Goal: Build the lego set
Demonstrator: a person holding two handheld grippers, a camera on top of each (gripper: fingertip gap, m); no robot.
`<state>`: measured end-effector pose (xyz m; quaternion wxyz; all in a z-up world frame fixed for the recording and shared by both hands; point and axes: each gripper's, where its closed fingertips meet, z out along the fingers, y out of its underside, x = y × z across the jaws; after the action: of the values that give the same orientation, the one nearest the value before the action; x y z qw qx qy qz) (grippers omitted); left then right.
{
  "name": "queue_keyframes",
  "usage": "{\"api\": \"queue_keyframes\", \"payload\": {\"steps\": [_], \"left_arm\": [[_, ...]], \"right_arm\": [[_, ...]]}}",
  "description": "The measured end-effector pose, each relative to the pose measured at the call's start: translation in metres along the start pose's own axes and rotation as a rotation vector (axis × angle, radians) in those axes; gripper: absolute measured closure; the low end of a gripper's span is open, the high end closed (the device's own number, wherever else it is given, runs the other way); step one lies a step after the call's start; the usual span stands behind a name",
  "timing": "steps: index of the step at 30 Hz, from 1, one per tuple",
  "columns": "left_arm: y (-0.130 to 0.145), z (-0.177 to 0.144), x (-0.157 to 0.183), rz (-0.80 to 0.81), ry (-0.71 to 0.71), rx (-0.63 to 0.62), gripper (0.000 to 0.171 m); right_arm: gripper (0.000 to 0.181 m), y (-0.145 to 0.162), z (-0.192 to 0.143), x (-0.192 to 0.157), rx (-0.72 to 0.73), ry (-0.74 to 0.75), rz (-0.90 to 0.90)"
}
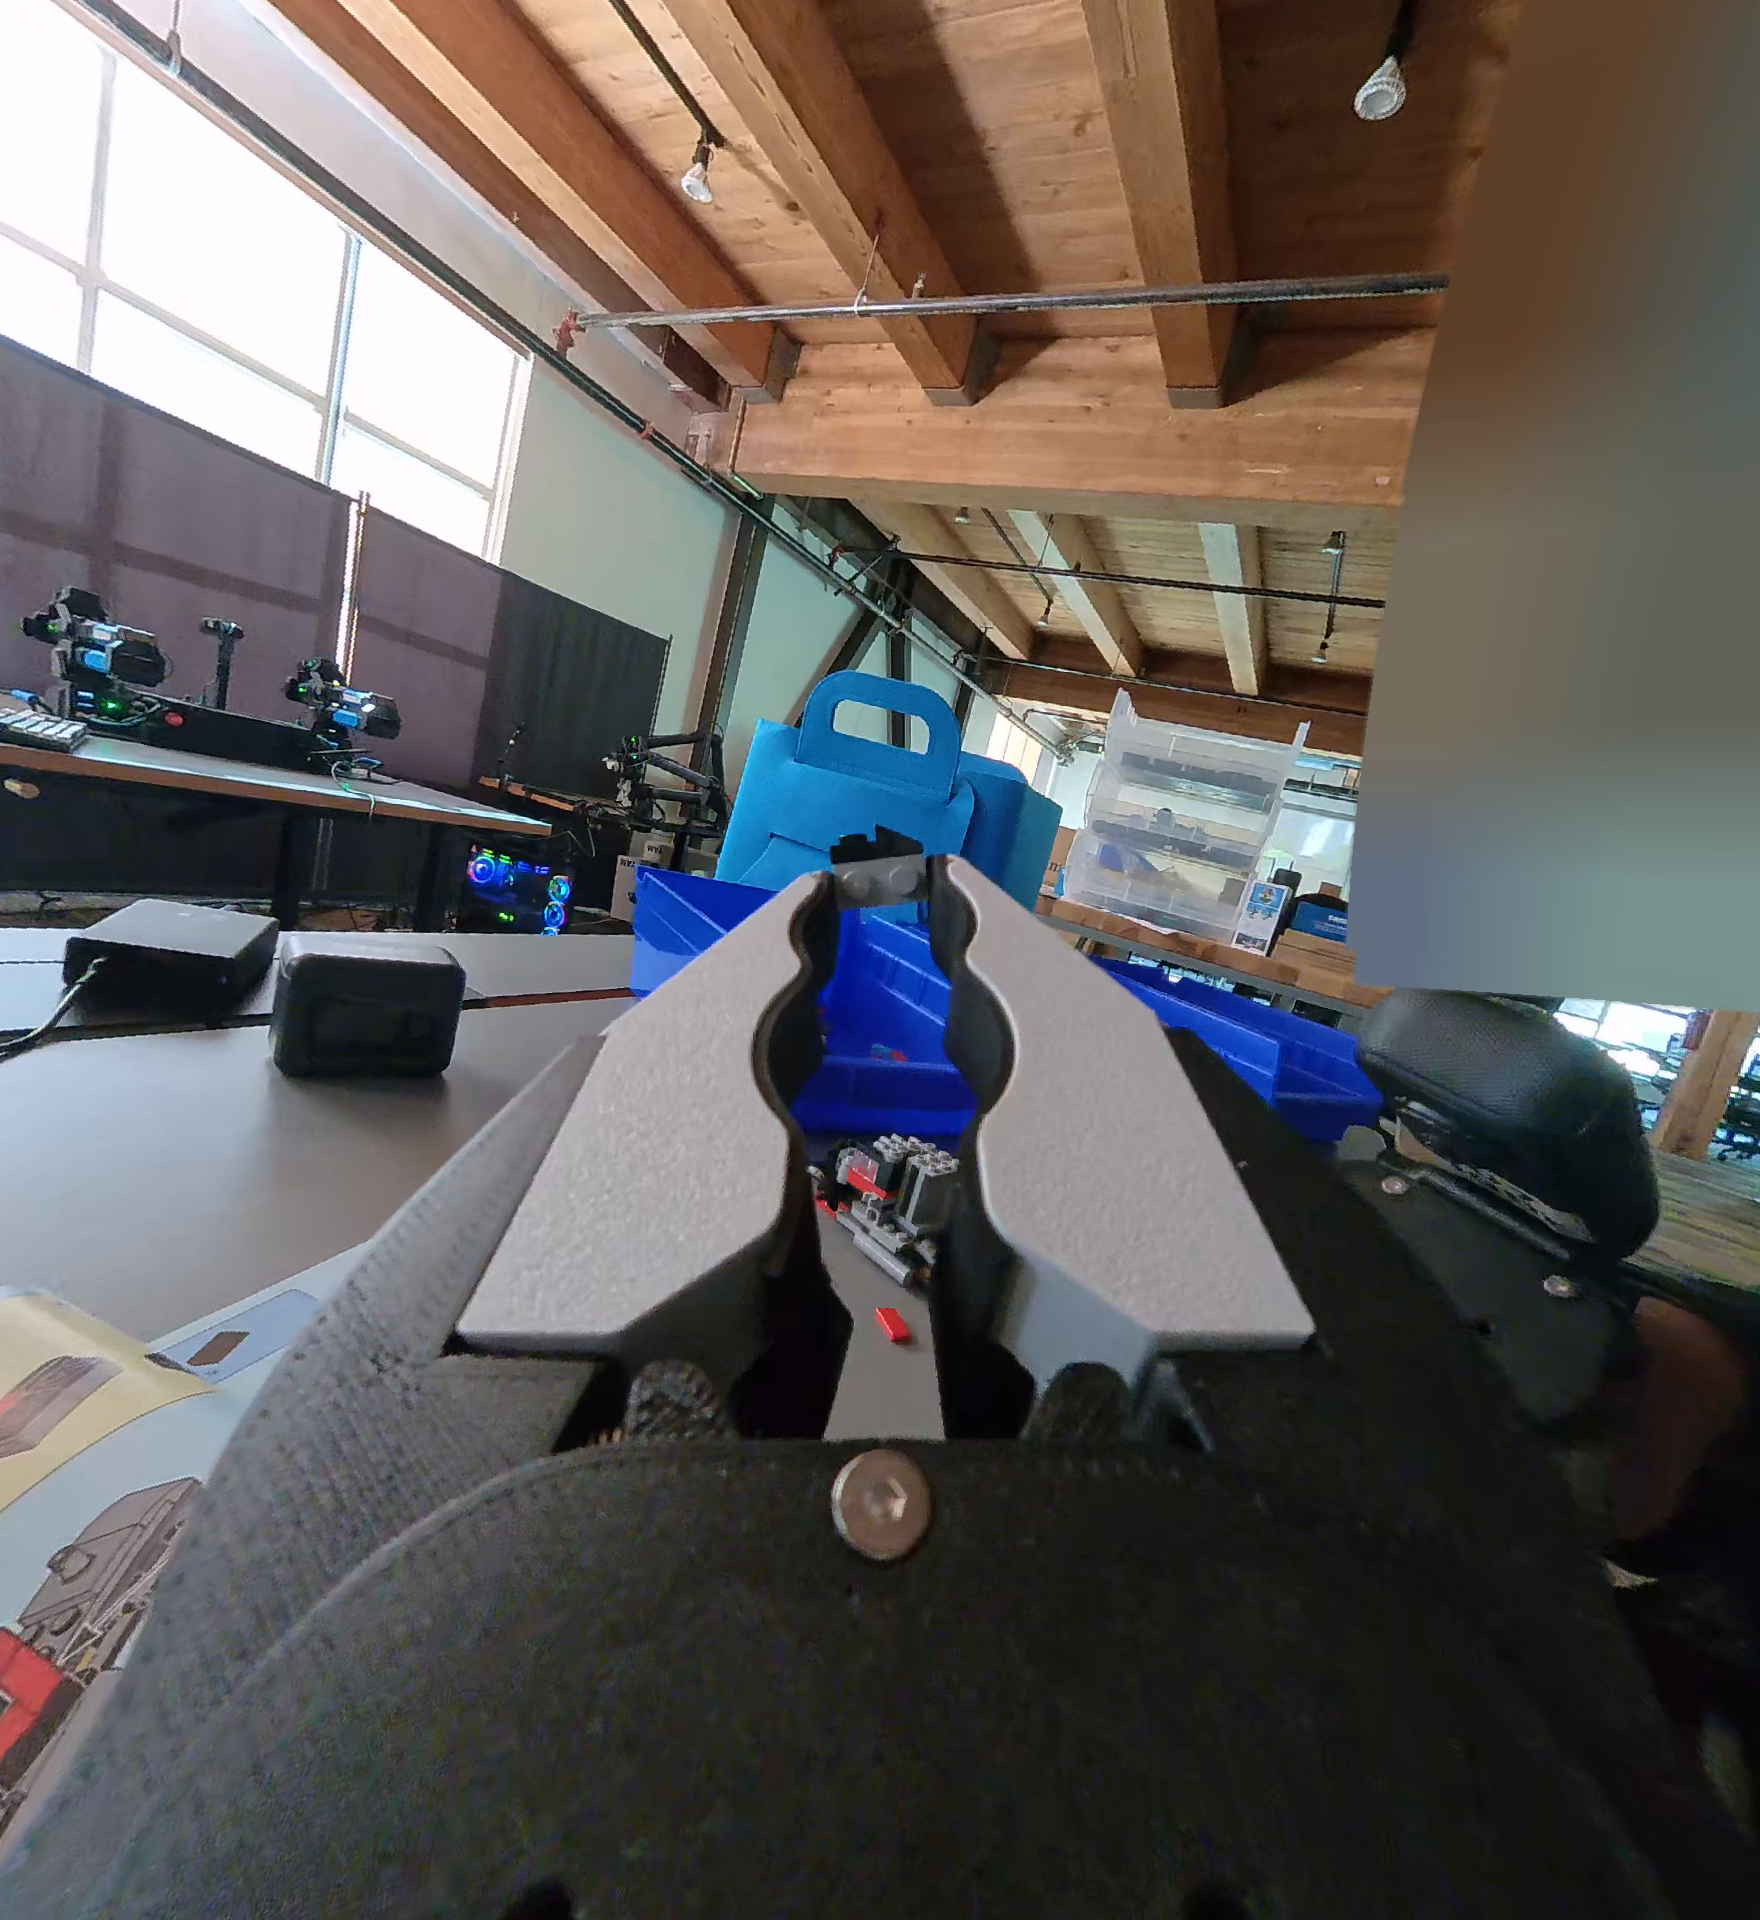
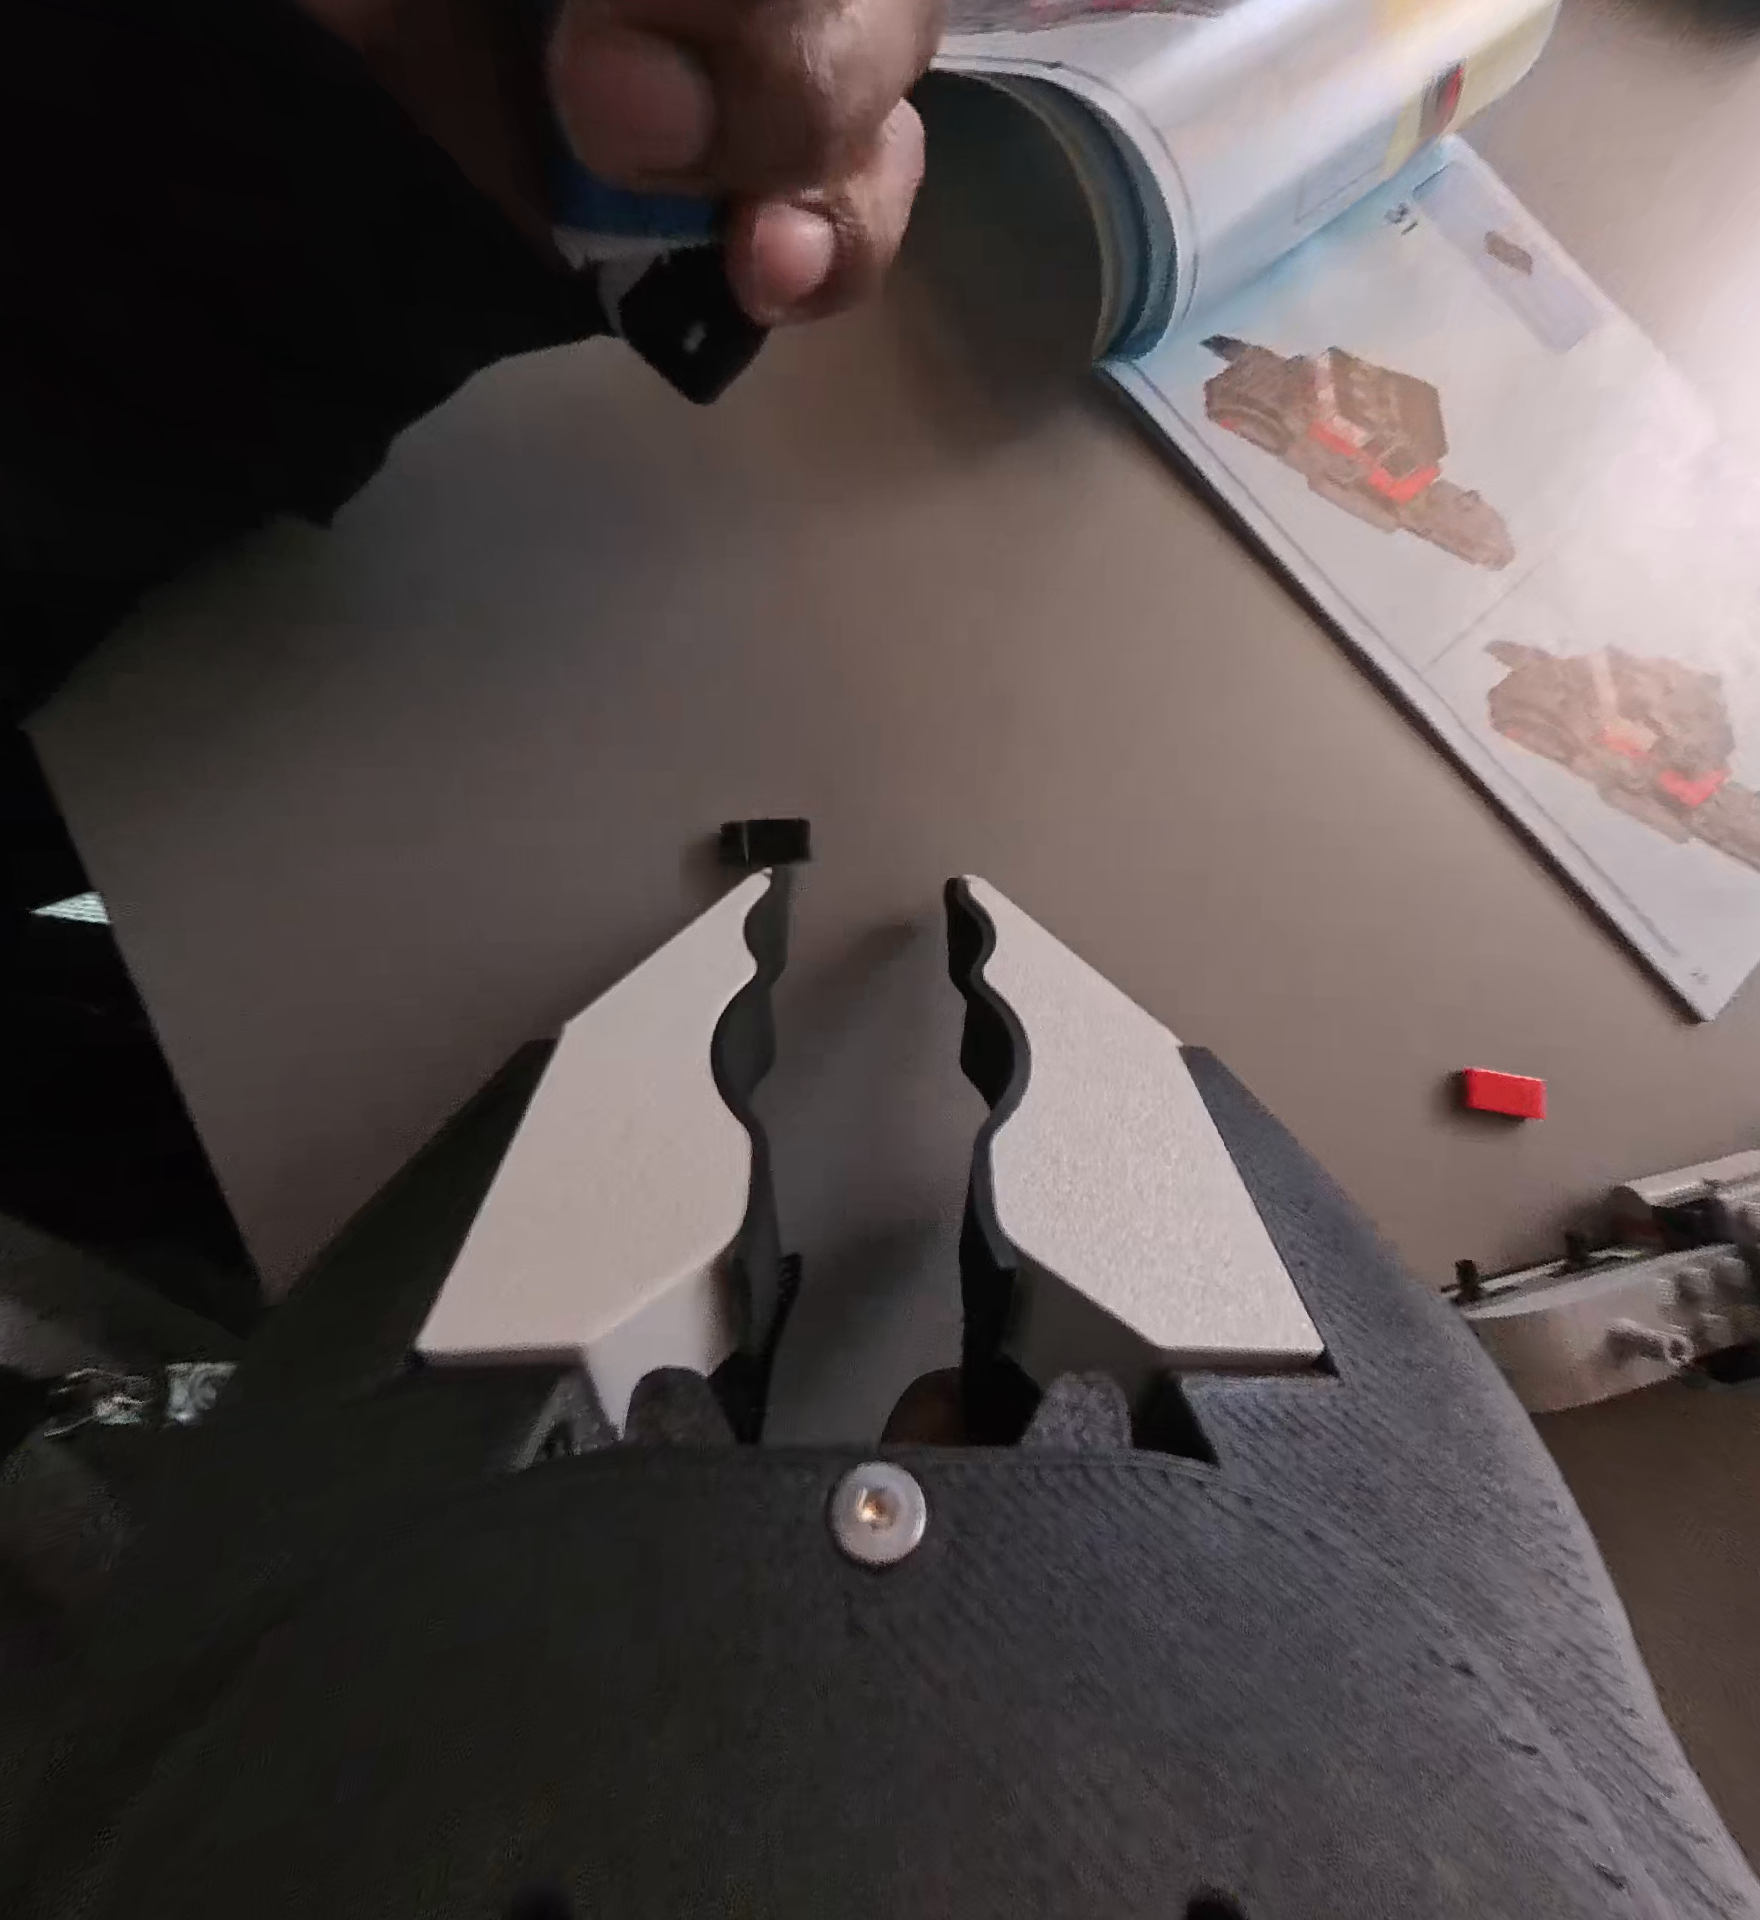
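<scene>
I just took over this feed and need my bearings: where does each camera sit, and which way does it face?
Left wrist view: on the left claw, looking nearly level across the grey table toward blue plastic bins; its fingertips pinch a small grey studded lego plate.
Right wrist view: on the right claw, looking steeply down at the table; jaws apart, a small black lego piece by its fingertip, the person's hand above.
Shared: the small flat red lego tile, the open instruction booklet and the part-built grey lego model.
</scene>
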<state>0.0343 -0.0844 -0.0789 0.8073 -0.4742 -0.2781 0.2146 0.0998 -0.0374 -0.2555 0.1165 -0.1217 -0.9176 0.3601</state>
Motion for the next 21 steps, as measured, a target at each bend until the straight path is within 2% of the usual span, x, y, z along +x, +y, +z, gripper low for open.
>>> {"api": "queue_keyframes", "payload": {"steps": [4,7,13,17,21], "left_arm": [[-0.004,-0.003,-0.001,-0.02,0.008,0.021,0.155],[-0.006,-0.004,-0.001,-0.024,0.009,0.026,0.155],[-0.011,-0.009,-0.005,-0.02,-0.001,0.04,0.154],[-0.015,-0.013,-0.007,-0.026,-0.003,0.052,0.154],[-0.017,-0.015,-0.008,-0.026,-0.002,0.056,0.154]], "right_arm": [[0.15,-0.009,0.0,-0.003,0.03,-0.041,-0.081],[0.149,-0.011,0.006,-0.004,0.001,-0.051,-0.146],[0.146,-0.026,0.019,-0.001,0.023,-0.015,-0.19],[0.147,-0.027,0.018,-0.007,0.024,-0.121,-0.164],[0.157,-0.023,0.017,-0.008,-0.031,-0.171,-0.078]]}}
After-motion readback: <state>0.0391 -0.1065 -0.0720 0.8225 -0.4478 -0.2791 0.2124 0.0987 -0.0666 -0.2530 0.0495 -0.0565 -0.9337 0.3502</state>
